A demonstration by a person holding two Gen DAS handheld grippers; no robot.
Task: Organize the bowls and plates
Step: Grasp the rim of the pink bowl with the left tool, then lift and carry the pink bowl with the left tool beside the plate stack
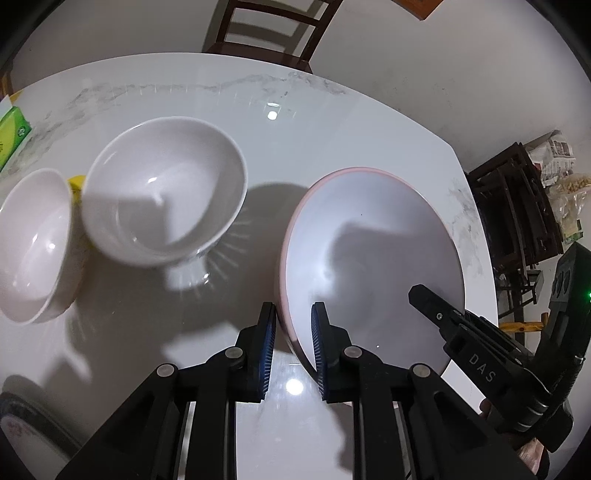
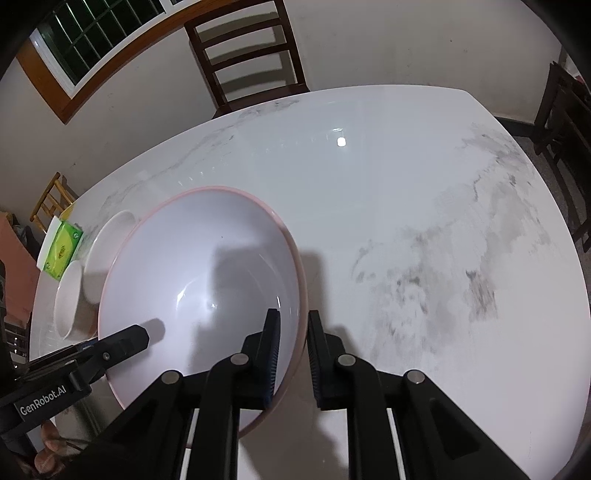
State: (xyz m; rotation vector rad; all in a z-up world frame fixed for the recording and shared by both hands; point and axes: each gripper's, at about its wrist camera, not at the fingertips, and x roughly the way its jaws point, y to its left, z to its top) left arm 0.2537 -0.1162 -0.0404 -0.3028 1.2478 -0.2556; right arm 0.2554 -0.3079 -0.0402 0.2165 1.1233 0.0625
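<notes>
The big pink-rimmed bowl (image 1: 369, 251) sat on the white marble table (image 1: 258, 103), close to the near edge and toward the right side as the left camera saw it. Its inside was pale and shiny, with dark shadows in it.

The table top was glossy, with grey streaks and smudges, and a lamp's bright spot shone on it. Left of the big bowl stood a white footed bowl (image 1: 162, 192), apart from it. A smaller white bowl (image 1: 33, 243) was next to that one, near the left edge. A green box (image 1: 11, 129) lay by the far left edge, and a small yellow thing (image 1: 75, 182) peeked out between the two white bowls. A dark wooden chair (image 1: 266, 33) stood behind the far edge, against a plain wall. The right camera showed a window (image 2: 85, 40) with a brown frame, and more dark chairs (image 2: 561, 129) stood off to the right side.

The left gripper (image 1: 293, 325) was almost closed on the big bowl's left rim, one blue pad (image 1: 267, 354) outside the wall and one inside, both pressing on it. The right gripper (image 2: 293, 332) was pinched the same way on the bowl's right rim, one finger (image 2: 271, 354) inside and one outside. So the bowl sat between the two grippers, held at both sides
</notes>
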